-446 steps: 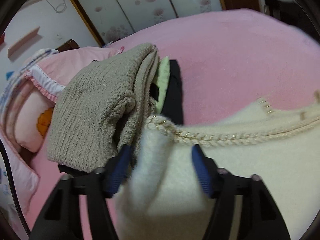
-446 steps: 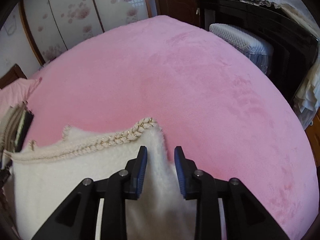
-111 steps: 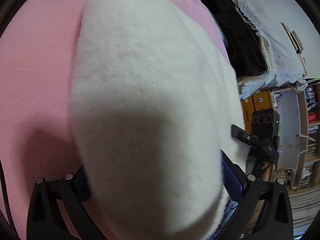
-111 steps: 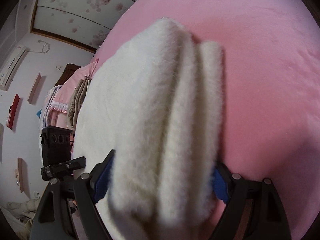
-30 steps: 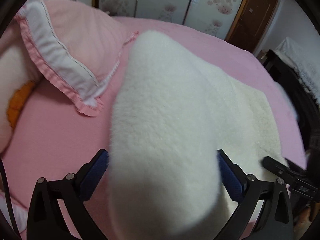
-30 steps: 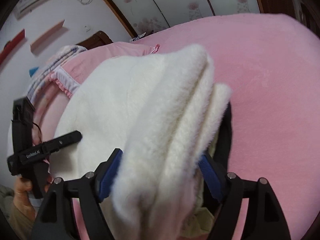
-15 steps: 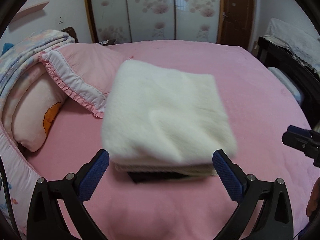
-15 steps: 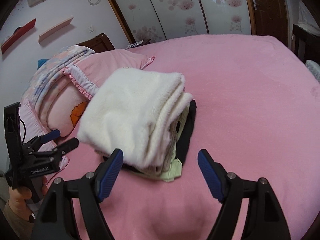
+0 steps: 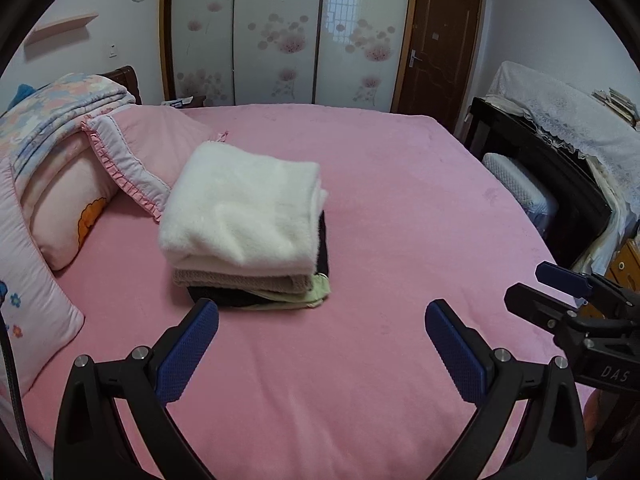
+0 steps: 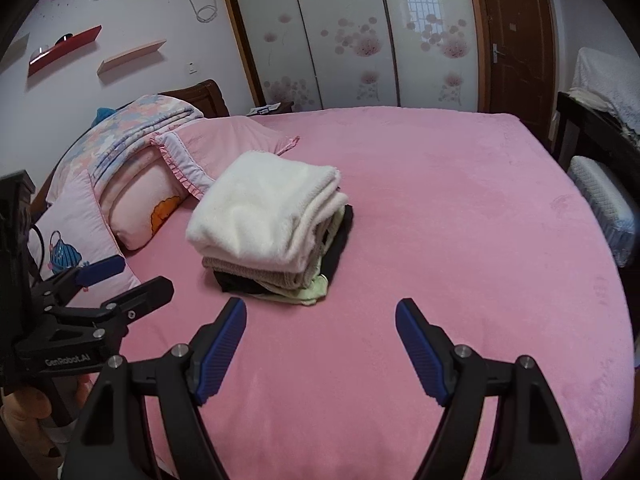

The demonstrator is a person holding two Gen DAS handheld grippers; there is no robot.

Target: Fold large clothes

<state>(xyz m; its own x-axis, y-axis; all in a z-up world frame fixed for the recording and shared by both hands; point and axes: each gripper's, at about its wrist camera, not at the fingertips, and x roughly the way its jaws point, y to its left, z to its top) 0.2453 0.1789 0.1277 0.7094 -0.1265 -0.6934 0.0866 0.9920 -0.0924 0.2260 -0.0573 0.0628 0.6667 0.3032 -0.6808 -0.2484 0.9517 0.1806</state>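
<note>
A folded fluffy white garment (image 9: 240,212) (image 10: 264,216) lies on top of a pile on the pink bed (image 9: 400,240) (image 10: 440,220). Under it are a beige knit (image 9: 240,280) (image 10: 260,274), a pale green piece (image 9: 316,294) (image 10: 310,294) and a black one (image 9: 224,298) (image 10: 340,240). My left gripper (image 9: 322,320) hangs open above the bedspread, short of the pile, with nothing between its blue pads. My right gripper (image 10: 320,316) is likewise open, empty and back from the pile. Each gripper shows at the edge of the other's view.
Pink pillows (image 9: 68,216) (image 10: 136,216) and a folded floral quilt (image 9: 52,108) (image 10: 136,124) lie left of the pile. A dark cabinet with lace cover (image 9: 560,140) and a padded stool (image 10: 604,196) stand right of the bed. Wardrobe doors (image 9: 280,32) fill the far wall.
Both grippers let go of the white garment onto the pile and drew back and up. The pile now sits farther away in both views.
</note>
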